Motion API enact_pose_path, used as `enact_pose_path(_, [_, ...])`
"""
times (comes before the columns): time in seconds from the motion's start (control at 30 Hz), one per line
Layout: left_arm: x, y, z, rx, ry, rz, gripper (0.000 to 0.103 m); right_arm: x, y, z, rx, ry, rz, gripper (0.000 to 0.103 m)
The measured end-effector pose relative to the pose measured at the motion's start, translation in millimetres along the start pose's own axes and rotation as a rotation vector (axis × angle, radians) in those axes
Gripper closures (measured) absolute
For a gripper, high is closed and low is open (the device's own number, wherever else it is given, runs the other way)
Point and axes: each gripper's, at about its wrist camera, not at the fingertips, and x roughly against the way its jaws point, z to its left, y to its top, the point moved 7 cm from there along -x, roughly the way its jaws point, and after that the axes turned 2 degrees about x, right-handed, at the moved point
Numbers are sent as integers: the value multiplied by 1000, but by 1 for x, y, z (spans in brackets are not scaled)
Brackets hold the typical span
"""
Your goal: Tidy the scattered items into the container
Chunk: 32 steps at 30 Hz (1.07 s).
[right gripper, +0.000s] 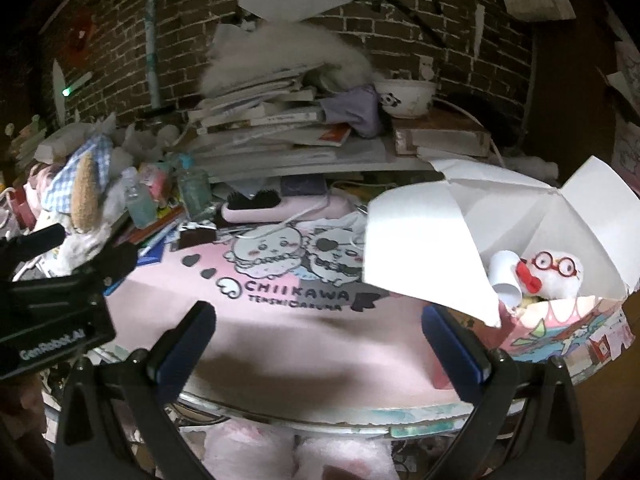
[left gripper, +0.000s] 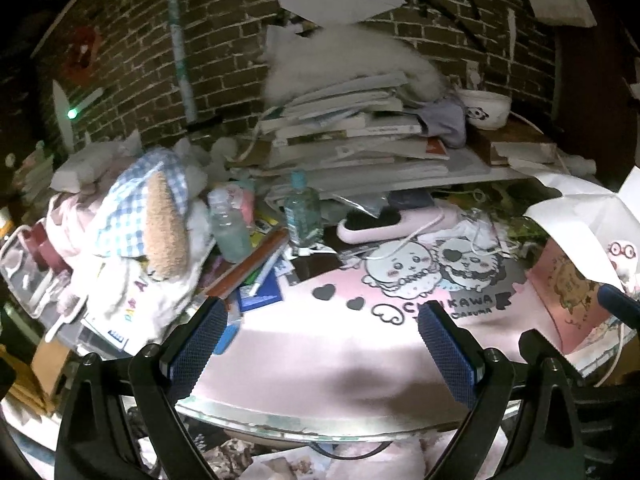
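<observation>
Two grippers, both held low over near edge of pink printed mat (left gripper: pixel 320 344), fingers pointing toward 12 o'clock at cluttered brick-wall backdrop.

Left gripper (left gripper: pixel 322 344): jaws spread wide, nothing between blue pads (left gripper: pixel 198 344); level over bare mat. Right gripper (right gripper: pixel 318 344): jaws likewise spread wide, empty, level over same mat.

Container: patterned box (right gripper: pixel 568 332) with white flaps (right gripper: pixel 424 256) raised, at 3 o'clock of mat. Scattered items at 9 to 11 o'clock: checked plush toy (left gripper: pixel 156 216) atop heaped cloth, two clear bottles (left gripper: pixel 230 224), pens and red-brown strip just beside them, pink hairbrush (left gripper: pixel 384 224) at 12 o'clock on far mat edge, white cord trailing over it. Book stack (left gripper: pixel 352 136) and panda bowl (left gripper: pixel 486 106) behind, on raised shelf.

Right view only: box interior, holding white plush with red glasses (right gripper: pixel 556 276) and rolled white paper cup (right gripper: pixel 506 276); left gripper body, black, at 9 o'clock. Left view only: clear plastic bin (left gripper: pixel 28 276) at 9 o'clock beneath cloth heap; box seen from outside, contents hidden apart from a glimpse of the glasses.
</observation>
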Motion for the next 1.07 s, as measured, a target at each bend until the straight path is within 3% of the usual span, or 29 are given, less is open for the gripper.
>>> enact_pose_path(0.23, [6, -2, 28, 55, 40, 0, 8, 10, 12, 39, 84, 75, -32, 1])
enact_pose_path(0.33, [9, 0, 22, 53, 20, -3, 8, 19, 17, 42, 115, 33, -70, 1])
enact_pose_path(0.43, [13, 5, 5, 36, -25, -8, 8, 28, 20, 27, 113, -50, -99, 0])
enact_pose_path(0.7, [26, 18, -53, -39, -121, -41, 8, 34, 22, -30, 53, -168, -76, 1])
enact_pose_path(1.07, [28, 17, -71, -53, -133, -35, 8, 34, 18, -69, -15, -221, -56, 1])
